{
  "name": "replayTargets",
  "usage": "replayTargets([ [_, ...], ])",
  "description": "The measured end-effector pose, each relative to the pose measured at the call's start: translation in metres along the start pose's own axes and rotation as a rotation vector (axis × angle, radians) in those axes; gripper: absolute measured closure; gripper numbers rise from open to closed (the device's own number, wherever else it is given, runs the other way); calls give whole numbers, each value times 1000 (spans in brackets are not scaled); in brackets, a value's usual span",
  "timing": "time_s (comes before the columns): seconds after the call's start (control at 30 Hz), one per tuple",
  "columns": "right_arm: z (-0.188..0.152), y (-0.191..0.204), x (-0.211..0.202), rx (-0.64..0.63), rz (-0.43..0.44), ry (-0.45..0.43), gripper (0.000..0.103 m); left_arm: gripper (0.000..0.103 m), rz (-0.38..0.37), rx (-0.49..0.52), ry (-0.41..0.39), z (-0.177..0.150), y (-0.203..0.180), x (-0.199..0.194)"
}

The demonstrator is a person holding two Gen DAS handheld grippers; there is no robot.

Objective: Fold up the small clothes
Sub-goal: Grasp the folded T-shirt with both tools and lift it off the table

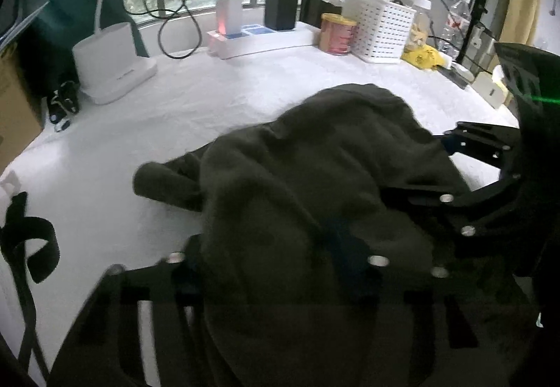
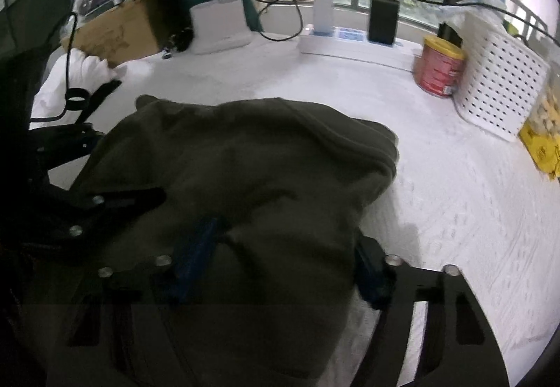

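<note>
From my left claw's camera, a dark olive garment lies bunched on a white tablecloth and spills toward me over my left claw. Its two fingers stand on either side of a thick fold, the blue pad of one showing against the cloth. The fabric hides whether the pads press on it, so I cannot tell if I am gripping. My right claw enters from the right, its fingers at the garment's right edge. Far across the table stand a white stand, a power strip, a red tin and a white basket.

From my right claw's camera, the same garment is heaped near me in the centre-left of the table. My right claw is fairly wide, with a mound of fabric between its blue pads; whether they pinch it, I cannot tell. My left claw reaches in from the left, its fingers at the garment's left edge. Far left sits a cardboard box; far right, the red tin just beside the white basket.
</note>
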State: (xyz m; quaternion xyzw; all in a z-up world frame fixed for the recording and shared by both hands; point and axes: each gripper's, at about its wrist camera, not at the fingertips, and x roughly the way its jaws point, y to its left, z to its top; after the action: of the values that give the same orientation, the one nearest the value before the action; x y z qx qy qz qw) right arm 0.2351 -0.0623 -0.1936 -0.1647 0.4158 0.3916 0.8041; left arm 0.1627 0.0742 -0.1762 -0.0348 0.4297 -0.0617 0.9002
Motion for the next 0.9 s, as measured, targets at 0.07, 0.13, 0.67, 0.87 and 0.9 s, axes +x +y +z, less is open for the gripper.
replayTargets([
  [0.07,0,0,-1,0,23,-7,54,73,-20,-1,1,1,-3,0],
  [0.13,0,2,-3,-6,26,-8,61,76,-31,-6,0,0,-6,0],
  [0.67,-13,15,-19,19,36,-35,82,80,-40,-25,-26,-10,-17,-15],
  [0.87,-22,17,-32,39,38,-49,82,80,-45,-9,-57,-13,-27,-30],
  [0.9,-24,18,-35,45,38,-52,82,80,-43,-7,-61,-14,-29,-31],
])
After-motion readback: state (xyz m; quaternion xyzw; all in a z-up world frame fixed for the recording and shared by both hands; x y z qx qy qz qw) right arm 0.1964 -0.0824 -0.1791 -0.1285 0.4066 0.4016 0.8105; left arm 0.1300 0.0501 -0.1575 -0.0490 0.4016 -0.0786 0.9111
